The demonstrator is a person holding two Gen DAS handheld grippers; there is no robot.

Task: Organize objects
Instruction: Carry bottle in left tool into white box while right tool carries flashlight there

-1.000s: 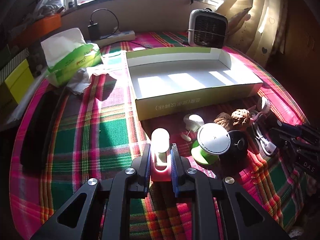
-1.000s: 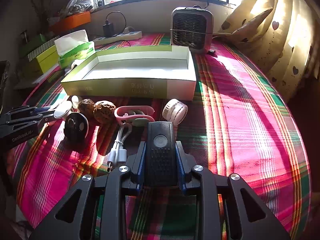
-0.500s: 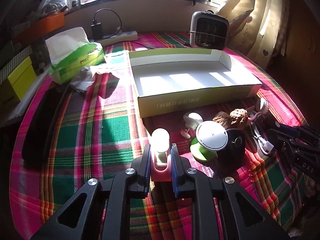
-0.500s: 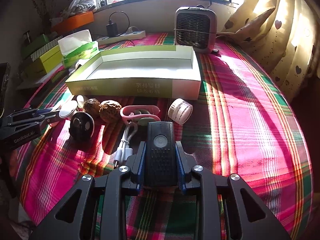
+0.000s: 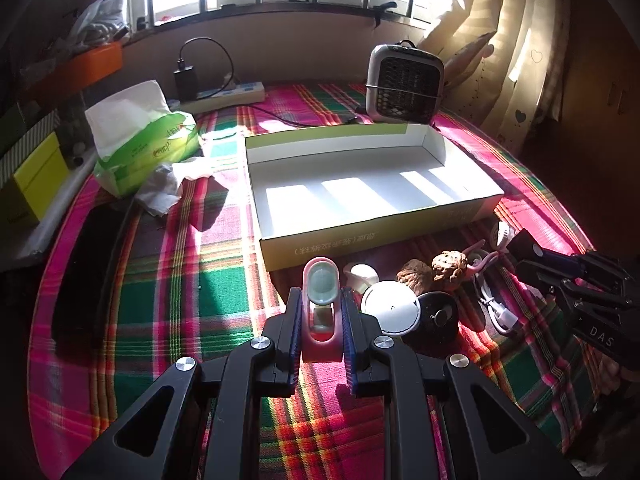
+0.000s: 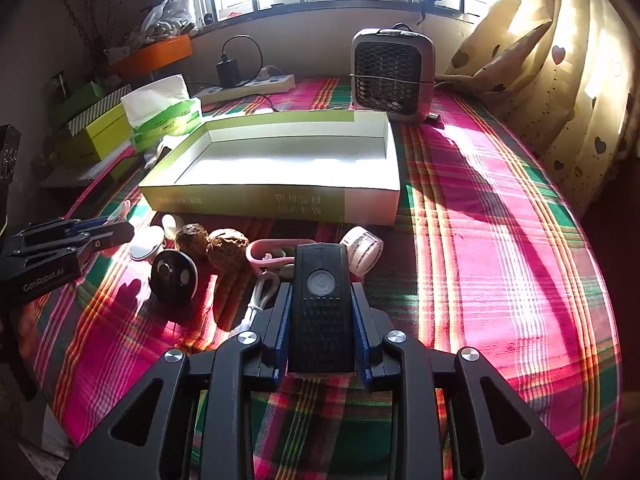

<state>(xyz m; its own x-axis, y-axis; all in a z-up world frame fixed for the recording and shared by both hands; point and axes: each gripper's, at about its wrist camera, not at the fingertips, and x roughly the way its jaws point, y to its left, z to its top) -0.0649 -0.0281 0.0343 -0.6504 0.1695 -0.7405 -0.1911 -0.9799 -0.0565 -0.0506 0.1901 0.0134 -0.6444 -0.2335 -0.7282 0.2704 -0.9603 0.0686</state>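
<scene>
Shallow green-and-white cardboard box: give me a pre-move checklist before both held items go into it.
1. Left gripper jaws clamped on the pink oblong gadget with a clear lens: ok.
2. Right gripper jaws clamped on the black rectangular device with a round button: ok.
3. Shallow green-and-white cardboard box holds nothing: ok.
4. Box sits flat on the plaid tablecloth: ok.
5. Near wall low enough to clear: cannot tell.
</scene>
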